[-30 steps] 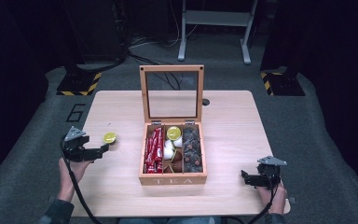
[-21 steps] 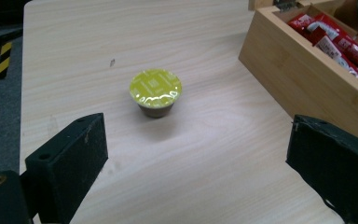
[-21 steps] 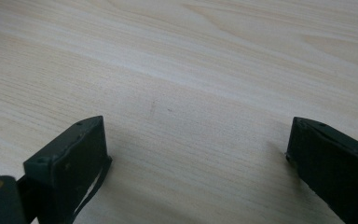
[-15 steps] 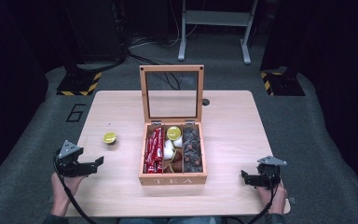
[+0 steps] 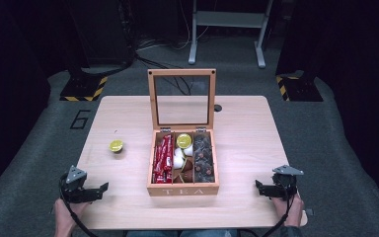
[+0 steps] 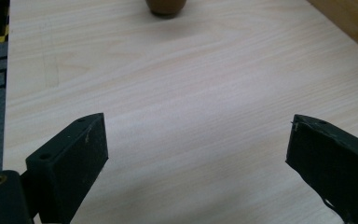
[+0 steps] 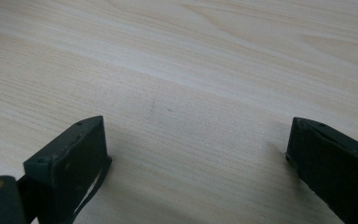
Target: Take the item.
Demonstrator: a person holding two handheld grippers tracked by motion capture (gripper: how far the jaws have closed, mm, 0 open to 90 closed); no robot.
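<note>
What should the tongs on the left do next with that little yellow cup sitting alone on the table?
Probably move the left tongs forward toward the yellow-topped cup. Their jaws are wide open with nothing between them, and the cup stands alone on the table, ahead of them and left of the open tea box. The right tongs are open too, but farther off.

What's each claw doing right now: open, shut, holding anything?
Left claw: open, empty, over bare table.
Right claw: open, empty, over bare table.
</note>
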